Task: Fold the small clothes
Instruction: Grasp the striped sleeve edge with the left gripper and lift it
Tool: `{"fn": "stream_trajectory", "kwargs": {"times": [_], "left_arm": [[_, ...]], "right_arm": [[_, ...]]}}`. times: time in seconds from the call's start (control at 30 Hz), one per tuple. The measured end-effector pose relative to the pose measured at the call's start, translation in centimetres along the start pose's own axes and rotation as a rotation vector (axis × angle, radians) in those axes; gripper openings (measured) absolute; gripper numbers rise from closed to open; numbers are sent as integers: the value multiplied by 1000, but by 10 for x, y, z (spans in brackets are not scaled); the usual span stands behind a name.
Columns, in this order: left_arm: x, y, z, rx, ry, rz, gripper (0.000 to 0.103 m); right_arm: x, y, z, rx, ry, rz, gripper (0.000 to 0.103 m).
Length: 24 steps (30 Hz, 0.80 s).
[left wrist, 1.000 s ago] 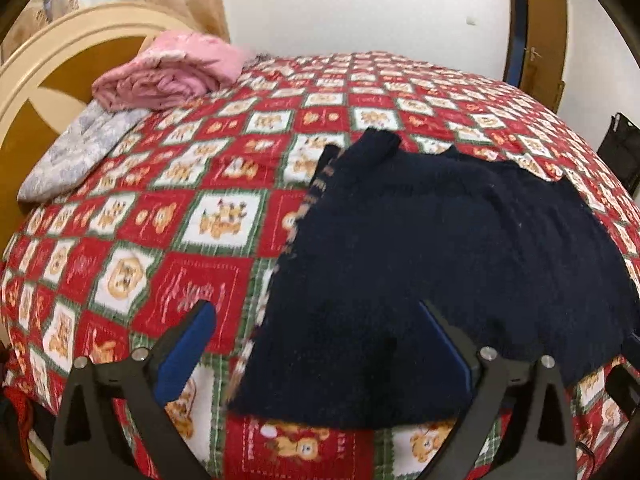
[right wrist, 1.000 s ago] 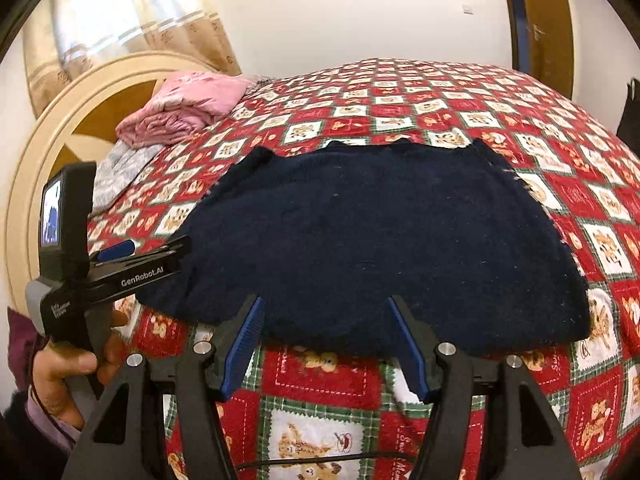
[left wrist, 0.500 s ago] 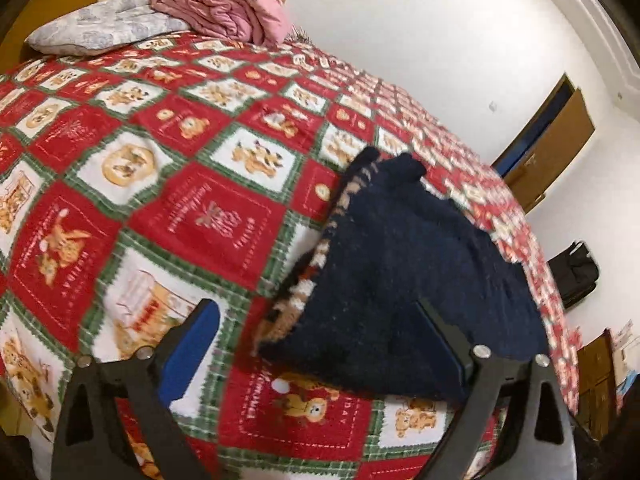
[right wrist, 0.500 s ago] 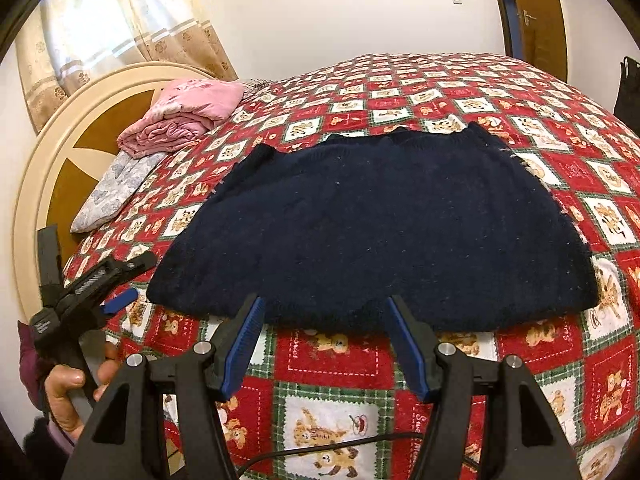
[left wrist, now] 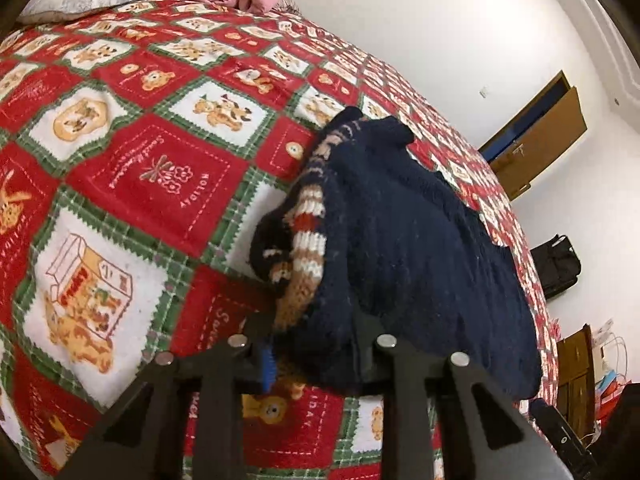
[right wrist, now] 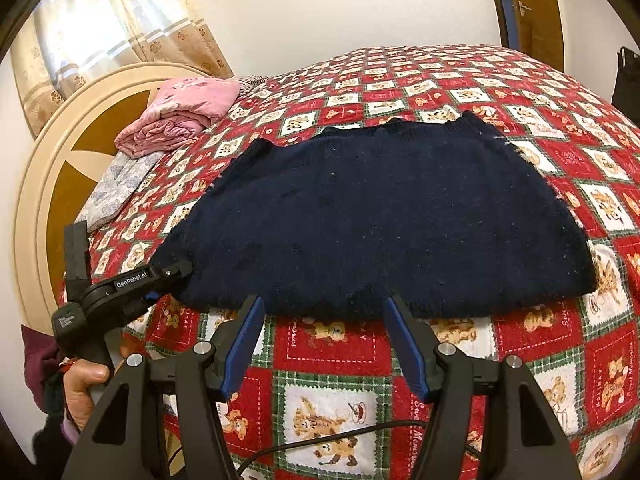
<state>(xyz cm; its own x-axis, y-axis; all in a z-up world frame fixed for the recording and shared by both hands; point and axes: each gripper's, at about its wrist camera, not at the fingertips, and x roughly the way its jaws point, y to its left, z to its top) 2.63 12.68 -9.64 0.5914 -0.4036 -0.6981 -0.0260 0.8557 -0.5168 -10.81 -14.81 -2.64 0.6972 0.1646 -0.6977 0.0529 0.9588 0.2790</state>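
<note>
Fingers: your left gripper [left wrist: 316, 344] closing – sweater [right wrist: 376, 220] corner between the pads; right gripper [right wrist: 322, 344] apart, empty.
Sweater: flat on bedspread [right wrist: 440, 80], long axis left–right.
Nearer hand: left, at near-left corner; right just short of near hem.

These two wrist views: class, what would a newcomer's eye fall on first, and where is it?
First, the navy sweater, spread flat mid-bed on the red teddy-bear quilt. Next, the left gripper, jaws closing on the sweater's near corner, baring a striped lining. The pink blanket sits folded by the headboard.
</note>
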Motion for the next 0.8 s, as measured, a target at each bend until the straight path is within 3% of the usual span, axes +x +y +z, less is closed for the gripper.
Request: {"fn": "stream_trajectory", "kwargs": {"times": [0.2, 0.27, 0.3, 0.4, 0.53, 0.8], "left_arm": [[3, -2, 8, -67, 18, 19, 36], [4, -5, 13, -68, 26, 31, 32], [4, -6, 15, -66, 30, 32, 23], [-2, -14, 20, -41, 23, 55, 19], [-22, -49, 25, 67, -43, 42, 18], [-29, -180, 29, 344, -80, -75, 18]], "right_arm": [[0, -7, -2, 22, 15, 9, 64], [-3, -15, 0, 48, 7, -3, 64], [-5, -20, 1, 60, 1, -7, 64], [-15, -41, 5, 118, -23, -27, 64], [-33, -76, 11, 172, -69, -76, 64], [-56, -135, 23, 292, -107, -94, 64]]}}
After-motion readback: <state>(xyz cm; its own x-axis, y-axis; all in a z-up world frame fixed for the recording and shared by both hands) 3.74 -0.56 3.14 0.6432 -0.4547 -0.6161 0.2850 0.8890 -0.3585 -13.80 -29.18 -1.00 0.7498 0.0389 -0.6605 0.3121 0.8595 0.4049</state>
